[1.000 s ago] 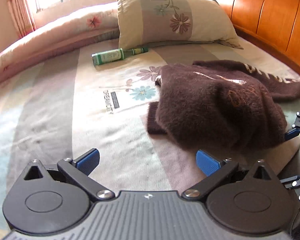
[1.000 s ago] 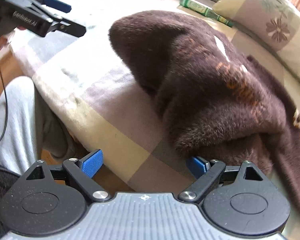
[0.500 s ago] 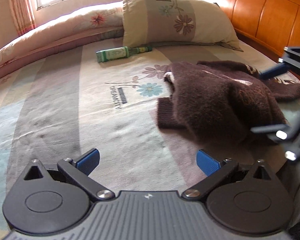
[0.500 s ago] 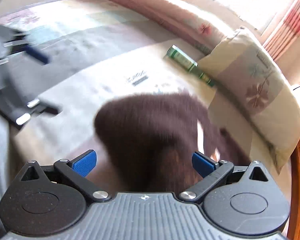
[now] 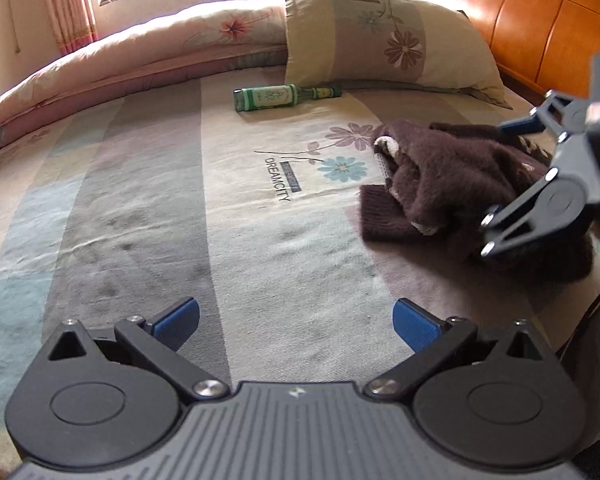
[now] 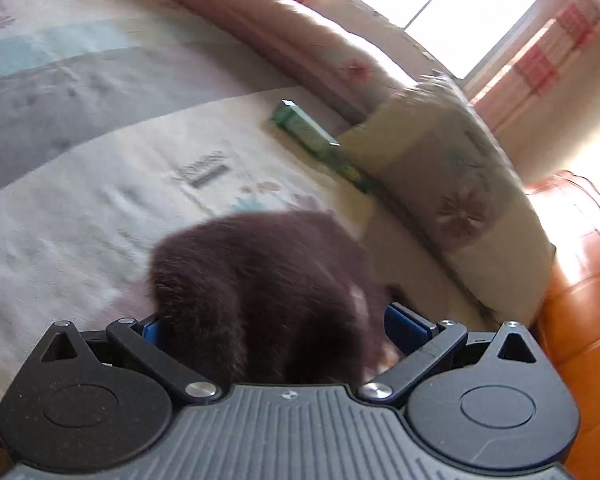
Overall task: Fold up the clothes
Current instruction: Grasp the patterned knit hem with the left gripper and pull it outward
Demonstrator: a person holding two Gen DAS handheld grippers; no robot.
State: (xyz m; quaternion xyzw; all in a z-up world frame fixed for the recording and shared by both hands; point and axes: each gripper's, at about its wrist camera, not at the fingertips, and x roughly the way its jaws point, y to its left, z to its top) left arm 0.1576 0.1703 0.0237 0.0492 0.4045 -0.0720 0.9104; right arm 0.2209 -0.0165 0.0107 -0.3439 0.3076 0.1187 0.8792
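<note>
The brown sweater (image 5: 460,184) lies bunched in a heap on the right side of the bed sheet (image 5: 220,208), near the bed edge, with one ribbed cuff sticking out to the left. A second ago the right gripper (image 6: 276,324) viewed this heap from the side; it now sits directly over it, jaws spread to their widest, fabric between the blue pads but not pinched. The left gripper (image 5: 296,320) has drifted left across the sheet and hangs wide open over bare fabric, holding nothing. Judgement: the garment has been released and no fold is formed; it must first be spread flat. Farther off lie a green bottle (image 5: 276,98) and a pillow (image 5: 380,36).
</note>
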